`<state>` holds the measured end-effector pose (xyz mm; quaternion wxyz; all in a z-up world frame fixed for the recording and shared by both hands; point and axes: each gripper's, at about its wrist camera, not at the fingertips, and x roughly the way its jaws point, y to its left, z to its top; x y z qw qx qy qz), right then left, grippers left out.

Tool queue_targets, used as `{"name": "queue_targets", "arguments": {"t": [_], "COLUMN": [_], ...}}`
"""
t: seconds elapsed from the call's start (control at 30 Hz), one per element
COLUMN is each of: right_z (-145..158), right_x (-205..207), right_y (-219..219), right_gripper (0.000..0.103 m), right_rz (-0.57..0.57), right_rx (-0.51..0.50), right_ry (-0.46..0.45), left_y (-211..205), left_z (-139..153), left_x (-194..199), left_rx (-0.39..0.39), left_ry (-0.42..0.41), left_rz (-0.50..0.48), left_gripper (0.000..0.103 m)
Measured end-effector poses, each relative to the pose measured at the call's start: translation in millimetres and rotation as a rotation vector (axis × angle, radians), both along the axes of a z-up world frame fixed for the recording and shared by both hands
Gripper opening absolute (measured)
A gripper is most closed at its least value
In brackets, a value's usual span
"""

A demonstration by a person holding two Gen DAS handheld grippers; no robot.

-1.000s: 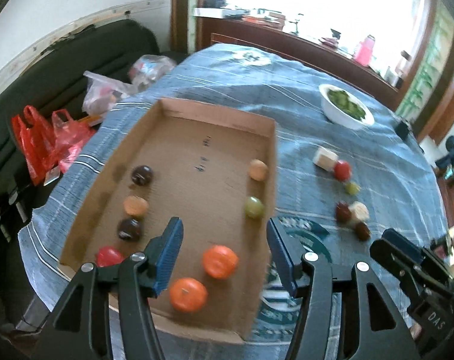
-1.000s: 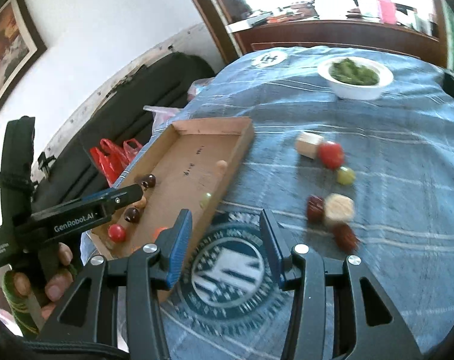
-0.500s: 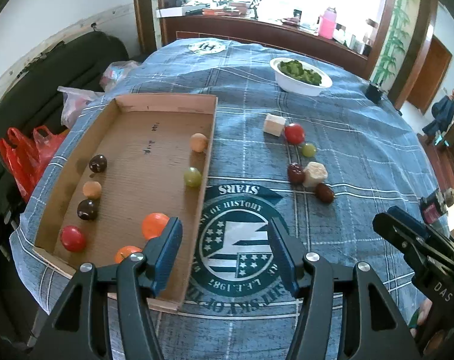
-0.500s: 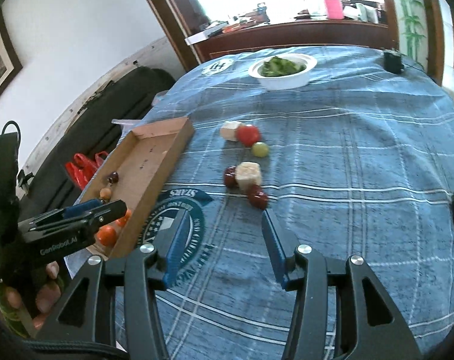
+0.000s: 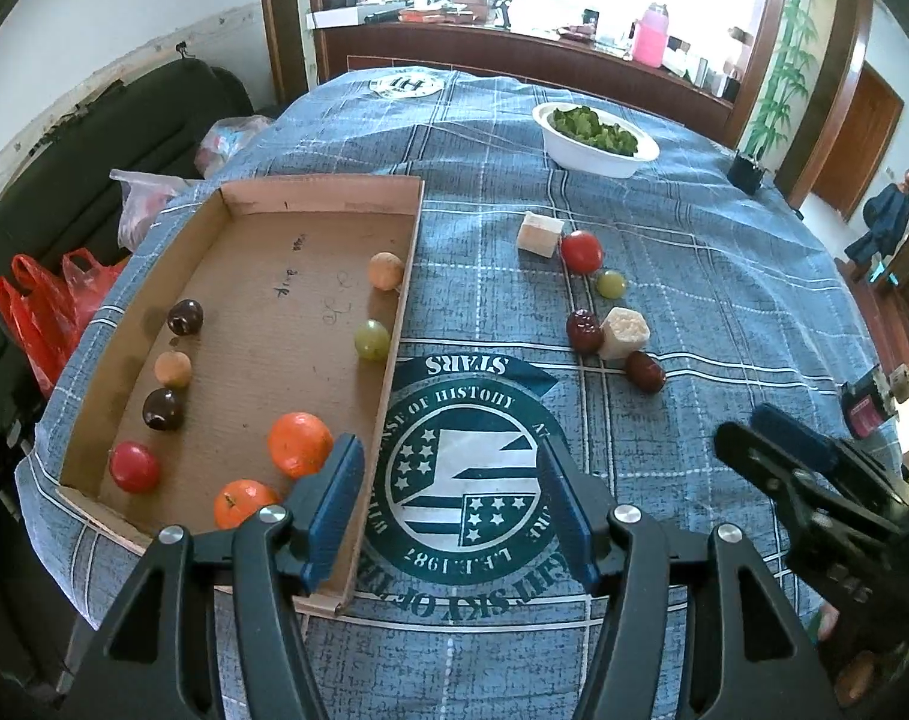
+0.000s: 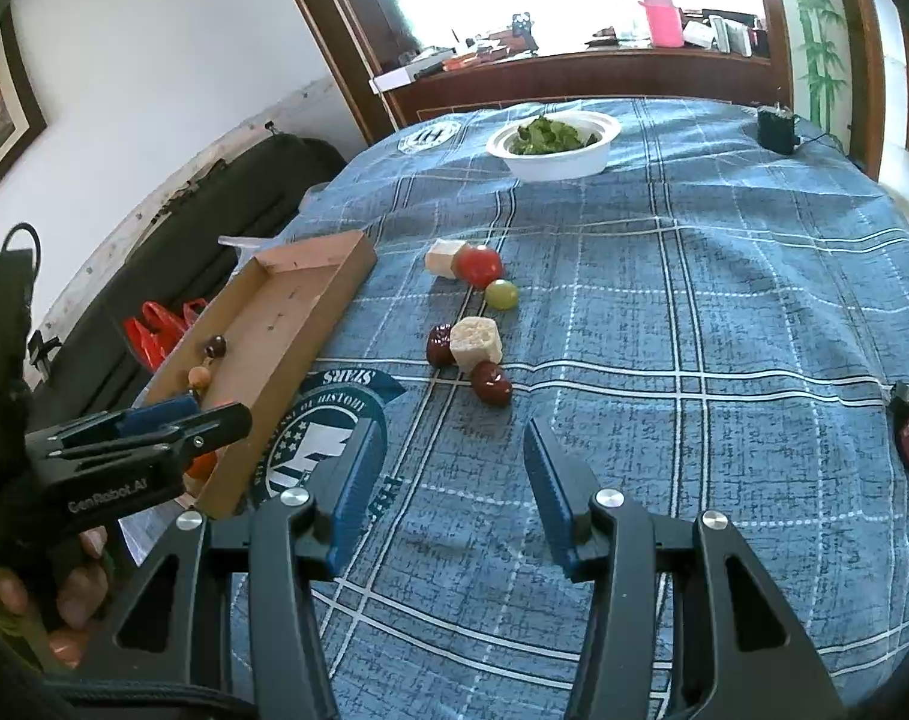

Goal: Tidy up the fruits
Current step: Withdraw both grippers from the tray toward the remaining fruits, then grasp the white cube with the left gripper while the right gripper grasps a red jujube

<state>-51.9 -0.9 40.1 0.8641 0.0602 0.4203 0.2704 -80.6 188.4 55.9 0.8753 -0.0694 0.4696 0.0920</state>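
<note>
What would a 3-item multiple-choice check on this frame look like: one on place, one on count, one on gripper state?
1. Where does the red tomato outside the cardboard tray lie?
A. in the white bowl
B. on the tablecloth beside a pale cube
C. in a gripper

2. How many orange tangerines are in the tray?
A. two
B. four
C. none

3. What state is the right gripper in?
A. shut on a grape
B. shut, empty
C. open, empty

Key: 1 B, it sits on the tablecloth against the pale cube; 2 A, two tangerines near the tray's front; 3 C, its jaws stand apart with only cloth between.
</note>
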Motion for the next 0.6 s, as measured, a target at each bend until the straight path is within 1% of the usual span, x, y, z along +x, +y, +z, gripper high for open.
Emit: {"name": "queue_targets", "arguments": {"t": [0.13, 0.2, 0.27, 0.33, 0.43, 0.5, 0.53, 0.57, 0.6], "right_z": [-13, -19, -26, -33, -46, -54, -54, -54, -53], "right_x": [12, 22, 34, 47, 63, 70, 70, 72, 73], "right_y": [11, 18, 26, 35, 48, 53, 52, 51, 48], "right_gripper": [0.051, 0.050, 0.046, 0.045, 0.045, 0.040, 0.029, 0.025, 0.024], "right_rz": [0.026, 0.042, 0.058, 0.071, 0.087, 0.091, 0.090, 0.080, 0.074], "right_rx": [-0.035, -0.061, -0.086, -0.108, -0.167, -0.181, -0.184, -0.198, -0.190], "right_ry": [0.019, 0.025, 0.032, 0.044, 0.060, 0.058, 0.048, 0.049, 0.053], "left_y": [1, 3, 3, 3, -1, -5, -7, -10, -13], "left_z": [-2, -3, -5, -6, -7, -7, -7, -8, -8], "left_x": [2, 4, 6, 10, 18, 26, 30, 34, 39], "left_rx": [-0.002, -0.006, -0.006, -0.007, -0.013, -0.020, -0.025, -0.029, -0.034], "left_ry": [0.008, 0.012, 0.016, 0.018, 0.018, 0.011, 0.007, 0.004, -0.003], "left_rz": [-0.001, 0.001, 0.003, -0.002, -0.020, -0.040, -0.052, -0.063, -0.080], "left_gripper": [0.060, 0.060, 0.060, 0.060, 0.060, 0.060, 0.062, 0.063, 0.065]}}
